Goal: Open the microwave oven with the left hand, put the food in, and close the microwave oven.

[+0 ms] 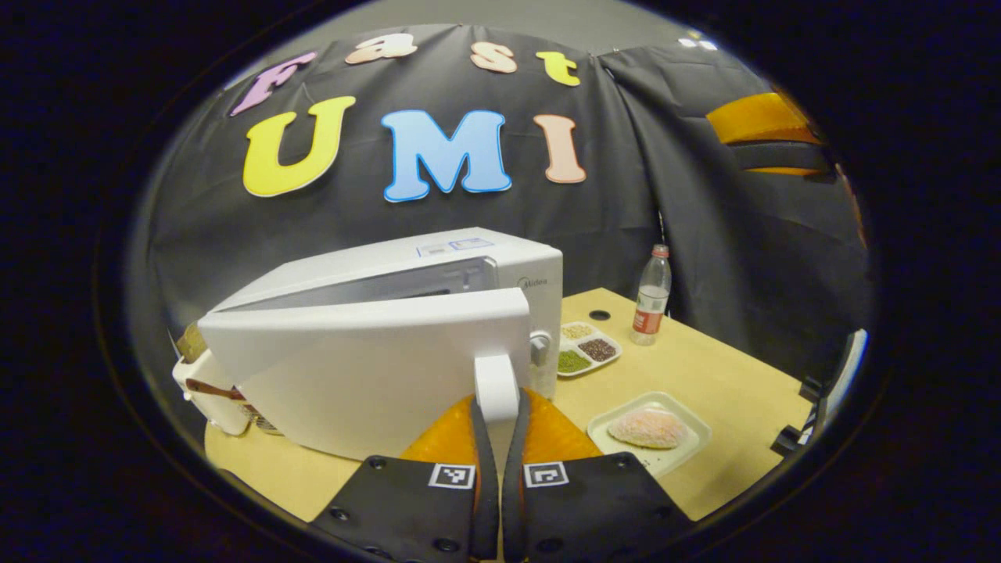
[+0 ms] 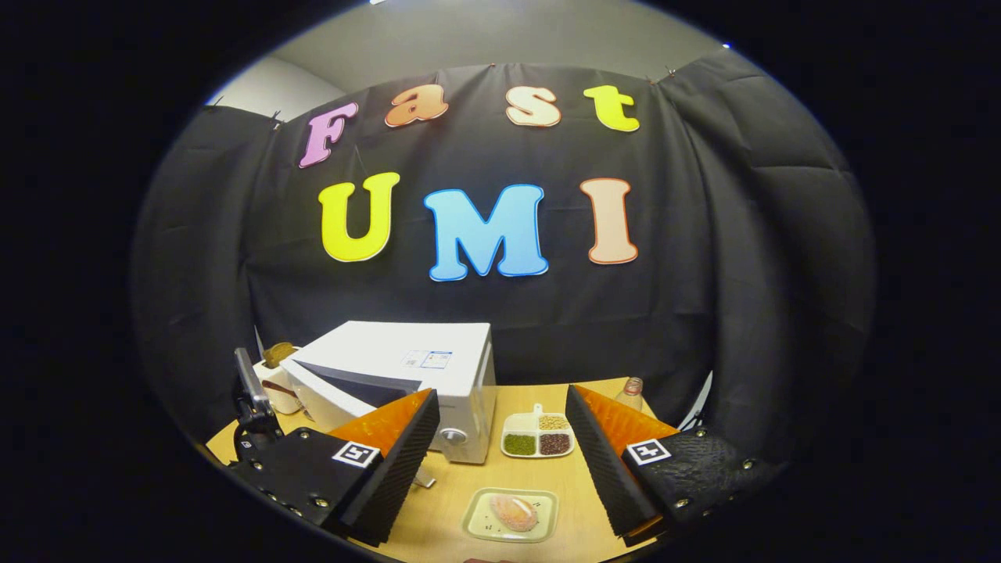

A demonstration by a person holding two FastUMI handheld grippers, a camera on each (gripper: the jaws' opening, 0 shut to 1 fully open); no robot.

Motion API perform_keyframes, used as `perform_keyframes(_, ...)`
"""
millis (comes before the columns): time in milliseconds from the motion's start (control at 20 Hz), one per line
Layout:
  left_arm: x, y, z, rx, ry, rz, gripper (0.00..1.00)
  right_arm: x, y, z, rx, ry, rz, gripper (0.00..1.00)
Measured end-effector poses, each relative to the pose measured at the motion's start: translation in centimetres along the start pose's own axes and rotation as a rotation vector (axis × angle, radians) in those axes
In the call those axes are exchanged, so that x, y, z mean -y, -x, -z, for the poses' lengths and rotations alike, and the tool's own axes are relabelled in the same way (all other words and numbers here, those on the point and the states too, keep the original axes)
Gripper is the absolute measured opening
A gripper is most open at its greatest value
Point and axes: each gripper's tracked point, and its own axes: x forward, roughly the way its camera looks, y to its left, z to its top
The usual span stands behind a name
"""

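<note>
One white box-shaped microwave oven [image 1: 375, 344], door ajar. One clear plastic bottle [image 1: 651, 295] far right. One white three-compartment dish [image 1: 588, 349]. One pale square plate [image 1: 651, 432], near right, one pink food piece [image 1: 647, 428].

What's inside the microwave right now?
The microwave door is partly open, held by the left gripper, but the door covers the inside. The food sits on its plate on the table.

door [image 1: 367, 367] ajar, gap narrow | sectioned dish [image 2: 537, 436] beside microwave [image 2: 414, 371] | bare table [image 1: 704, 367] right
</note>
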Motion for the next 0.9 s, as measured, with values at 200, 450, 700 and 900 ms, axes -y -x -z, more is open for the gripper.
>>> perform_keyframes(200, -0.3, 4.4, 1.7, -0.035, -0.063, 0.078, 0.08, -2.0, 0.1, 0.1, -0.004, -0.006, -0.051, 0.99)
perform_keyframes(450, -1.7, 10.0, 4.1, -0.101, -0.129, 0.172, 0.08, -5.1, 0.2, 2.0, -0.037, -0.011, -0.145, 0.99)
perform_keyframes(700, -3.8, 14.9, 6.3, -0.142, -0.144, 0.253, 0.09, -6.4, -1.1, 7.1, -0.145, -0.015, -0.165, 0.99)
perform_keyframes(900, -6.1, 18.2, 7.8, -0.180, -0.186, 0.315, 0.09, -6.0, -2.6, 11.4, -0.237, 0.008, -0.139, 0.99)
